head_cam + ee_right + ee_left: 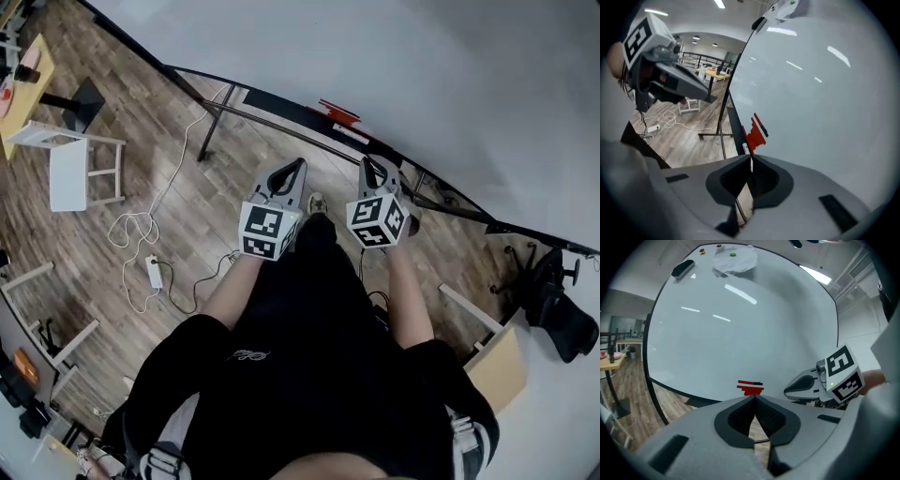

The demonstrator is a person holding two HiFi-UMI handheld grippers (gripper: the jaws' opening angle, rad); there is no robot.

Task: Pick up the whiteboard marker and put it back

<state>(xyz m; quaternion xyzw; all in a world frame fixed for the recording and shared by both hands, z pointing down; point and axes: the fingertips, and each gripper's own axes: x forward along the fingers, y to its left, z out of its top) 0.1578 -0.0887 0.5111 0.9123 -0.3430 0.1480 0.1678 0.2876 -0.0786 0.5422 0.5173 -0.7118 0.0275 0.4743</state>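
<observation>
**Marker ahead of both closed jaws, long axis along the board's lower rail**

Position. The whiteboard marker (pixel 750 386) rests on the lower rail (pixel 281 105) of the whiteboard (pixel 394 56). It sits in a small red cluster that appears to be several markers lying side by side. The individual barrels cannot be told apart cleanly. Nothing has been lifted yet.

Jaws. The left gripper (pixel 753 398) has its jaws closed tip to tip with nothing between them. The right gripper (pixel 751 157) is the same, with jaws together and empty.

Key relation. The cluster lies ahead of the person, between the two grippers and clear of both. In each gripper view it appears just above the jaw tips, so both grippers point roughly at it. The right gripper looks marginally nearer and is the likelier one to take it, but the margin is small.

Orientation. The long axis runs along the rail, parallel to the board's bottom edge, and so across the line of approach. The uppermost barrel shows a dark end on the person's right side, so it points that way.

Requirement. Whichever gripper goes in, its jaws must open first and straddle the barrel across its width, not end-on.
</observation>
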